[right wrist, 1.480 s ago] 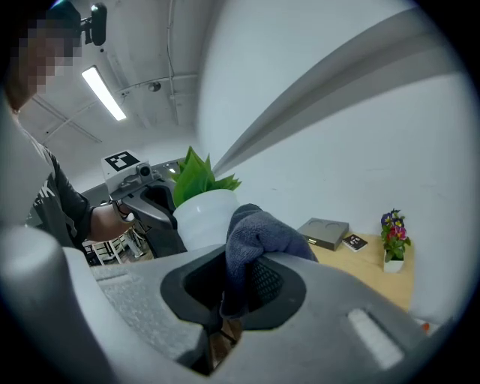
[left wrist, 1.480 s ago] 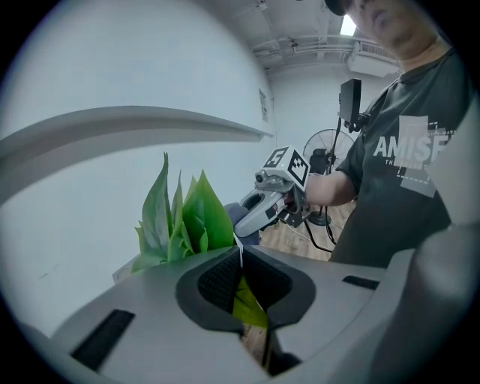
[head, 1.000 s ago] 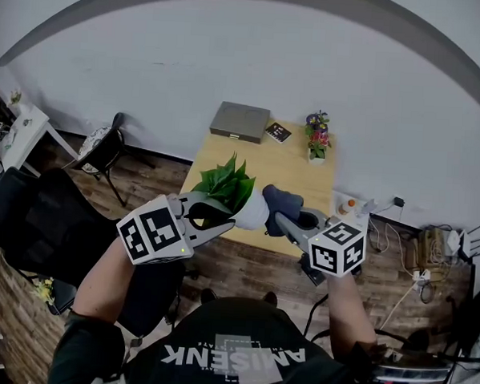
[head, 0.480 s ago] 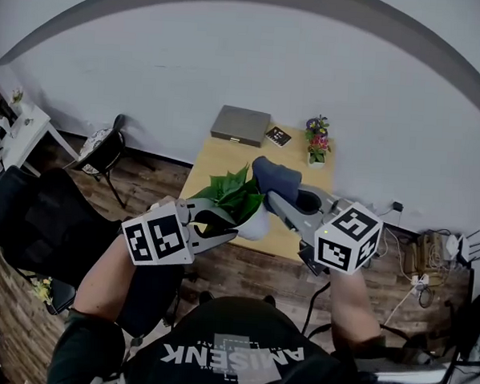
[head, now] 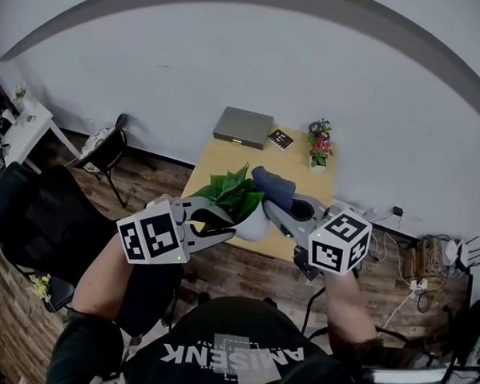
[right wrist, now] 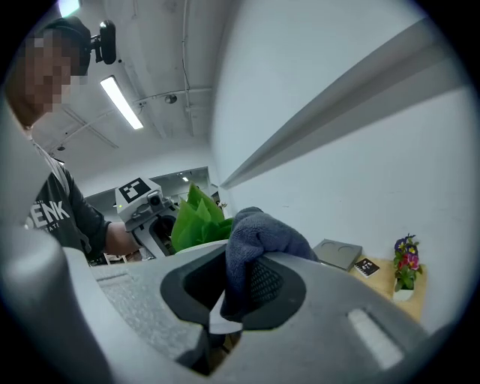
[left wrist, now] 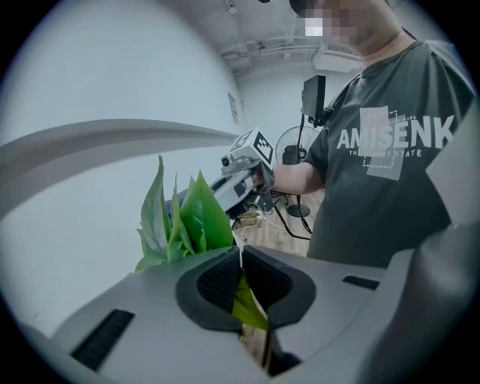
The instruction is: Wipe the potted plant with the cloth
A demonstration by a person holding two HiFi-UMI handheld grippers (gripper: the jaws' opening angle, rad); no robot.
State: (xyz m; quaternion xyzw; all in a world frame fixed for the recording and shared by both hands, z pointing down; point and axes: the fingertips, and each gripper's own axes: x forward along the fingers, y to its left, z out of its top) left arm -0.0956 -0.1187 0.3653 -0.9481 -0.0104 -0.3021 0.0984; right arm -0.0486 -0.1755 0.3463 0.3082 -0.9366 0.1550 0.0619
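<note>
We see the left gripper [head: 212,219] with its jaws drawn together on a green leaf [left wrist: 247,306] of the plant [head: 230,193]; in the left gripper view [left wrist: 241,289] the leaf is pinched between the dark pads, and more leaves stand up behind them. The plant's white pot [head: 254,225] shows over the near edge of the table [head: 301,173], between the two grippers; we cannot tell whether it rests on the wood. The right gripper [head: 281,210] is clamped on the dark blue cloth [head: 273,186], which bunches up above the jaws just beside the leaves, at their right. In the right gripper view [right wrist: 238,291] the cloth [right wrist: 259,234] fills the gap between the pads, with the leaves [right wrist: 196,217] right behind it. At the far end of the table we see a grey box [head: 242,127], a black card [head: 280,138] and a small pot of flowers [head: 319,143].
</note>
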